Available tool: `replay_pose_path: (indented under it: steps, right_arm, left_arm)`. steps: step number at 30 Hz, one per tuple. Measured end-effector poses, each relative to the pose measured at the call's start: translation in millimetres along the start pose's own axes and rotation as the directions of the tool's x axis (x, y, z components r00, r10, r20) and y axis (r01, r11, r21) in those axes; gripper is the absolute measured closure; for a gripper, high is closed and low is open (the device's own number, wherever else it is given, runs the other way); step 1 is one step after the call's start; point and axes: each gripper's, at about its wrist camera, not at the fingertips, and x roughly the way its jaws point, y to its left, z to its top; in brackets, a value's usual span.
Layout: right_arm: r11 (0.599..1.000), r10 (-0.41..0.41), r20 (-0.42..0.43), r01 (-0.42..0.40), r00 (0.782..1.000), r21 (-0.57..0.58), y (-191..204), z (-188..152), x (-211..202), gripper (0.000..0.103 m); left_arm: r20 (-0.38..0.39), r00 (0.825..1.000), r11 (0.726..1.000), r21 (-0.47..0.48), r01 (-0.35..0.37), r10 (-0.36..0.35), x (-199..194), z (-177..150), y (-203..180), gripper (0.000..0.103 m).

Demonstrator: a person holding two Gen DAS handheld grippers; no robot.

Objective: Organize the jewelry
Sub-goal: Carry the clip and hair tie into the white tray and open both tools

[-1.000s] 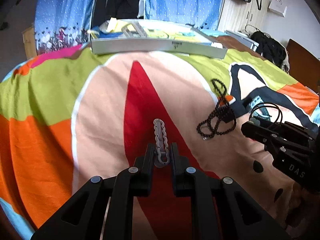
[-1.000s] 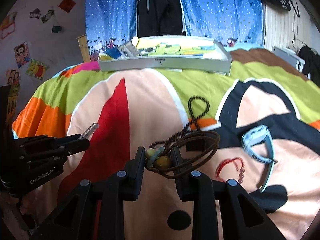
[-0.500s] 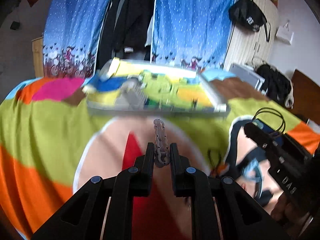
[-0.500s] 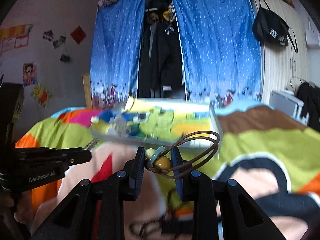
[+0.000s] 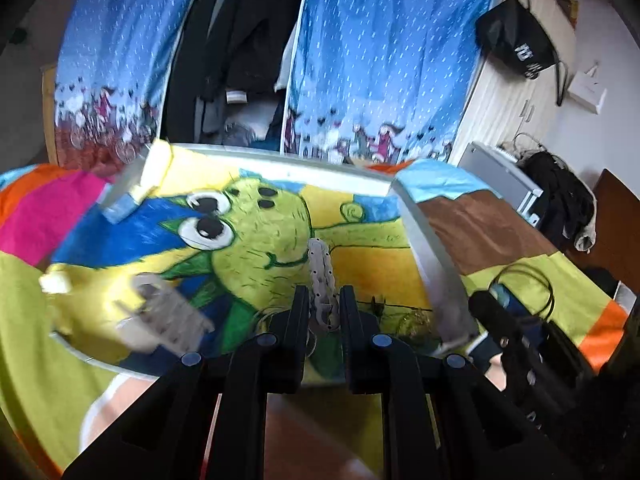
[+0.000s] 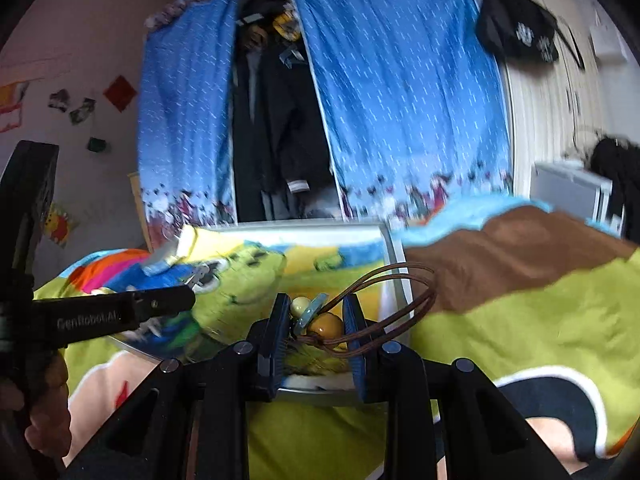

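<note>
While hovering over the tray (image 5: 430, 240): left claw (image 5: 325, 303) clenched on a pale chain bracelet (image 5: 322, 280), right claw (image 6: 318, 320) gripping a brown cord bracelet (image 6: 400, 300) near tray's right wall.
</note>
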Motion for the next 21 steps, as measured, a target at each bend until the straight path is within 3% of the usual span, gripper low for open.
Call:
replay_pose_path:
  steps: [9,14,16,17,19,21]
  right_arm:
    - [0.999,0.012,-0.076,-0.009,0.997,0.033,-7.7,-8.6,21.2,0.078]
    - [0.999,0.011,-0.128,-0.006,0.992,0.035,-5.0,-13.4,25.4,0.077]
    - [0.999,0.003,-0.151,0.002,0.988,0.033,-5.0,-14.1,26.8,0.070]
    - [1.000,0.000,-0.159,0.005,0.987,0.031,-5.2,-14.3,26.2,0.067]
    - [1.000,-0.011,-0.153,0.015,0.988,0.025,-6.0,-13.8,22.1,0.056]
    - [1.000,-0.025,-0.142,0.027,0.990,0.013,-6.1,-12.2,15.3,0.048]
  left_arm:
    - [-0.065,0.997,0.999,0.010,-0.046,0.047,32.4,-6.3,8.5,0.091]
    - [-0.112,0.992,0.996,-0.063,-0.056,0.049,38.1,-12.6,18.3,0.090]
    - [-0.131,0.990,0.994,-0.082,-0.067,0.056,37.6,-14.1,21.3,0.089]
    - [-0.132,0.989,0.994,-0.080,-0.077,0.066,35.4,-13.8,21.5,0.088]
    - [-0.132,0.989,0.993,-0.087,-0.083,0.072,29.0,-13.7,22.3,0.069]
    - [-0.105,0.992,0.990,-0.109,-0.086,0.074,17.4,-12.7,24.1,0.057]
